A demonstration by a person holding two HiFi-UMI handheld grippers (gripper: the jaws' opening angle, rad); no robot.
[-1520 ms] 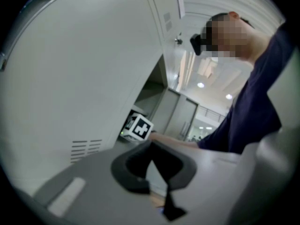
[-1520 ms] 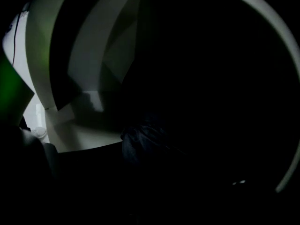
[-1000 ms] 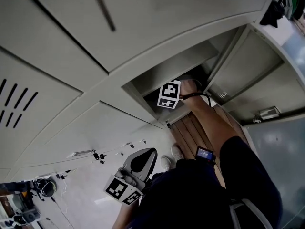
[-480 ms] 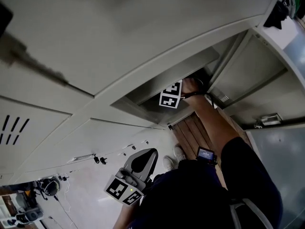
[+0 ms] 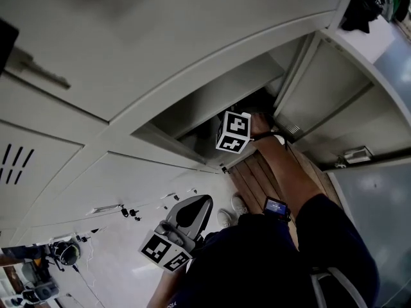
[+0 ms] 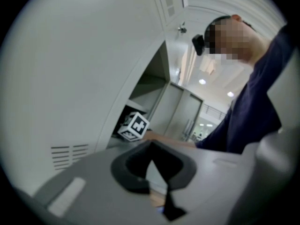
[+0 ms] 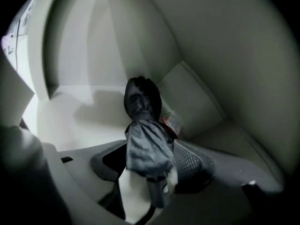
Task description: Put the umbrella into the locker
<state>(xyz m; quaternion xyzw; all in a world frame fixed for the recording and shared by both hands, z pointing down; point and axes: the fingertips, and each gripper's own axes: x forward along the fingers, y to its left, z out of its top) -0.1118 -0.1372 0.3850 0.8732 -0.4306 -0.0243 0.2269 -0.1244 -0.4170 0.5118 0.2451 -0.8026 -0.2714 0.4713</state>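
A folded dark umbrella point(image 7: 143, 135) with a red tag lies on the floor of the open locker compartment point(image 5: 212, 101), its handle end toward the camera. My right gripper point(image 7: 150, 159) is reached inside the compartment; its jaws are opening, with the umbrella between them and a gap at the left pad. In the head view only its marker cube point(image 5: 232, 132) and the forearm show at the locker mouth. My left gripper point(image 5: 200, 203) hangs low beside the person's body, its fingertips together on nothing. The left gripper point(image 6: 150, 146) view shows the right cube point(image 6: 135, 125) at the locker.
The compartment's door point(image 5: 327, 88) stands swung open to the right. Closed locker doors with vents point(image 5: 19, 159) and a handle point(image 5: 38, 76) fill the left. A pale flat box point(image 7: 187, 97) leans in the locker's back corner. Below are wood flooring point(image 5: 257, 172), a shoe point(image 5: 239, 204) and cabled gear point(image 5: 61, 252).
The right gripper's marker cube has rolled and shifted slightly at the locker mouth. The head camera has tilted, showing more of the compartment. The left gripper stays put.
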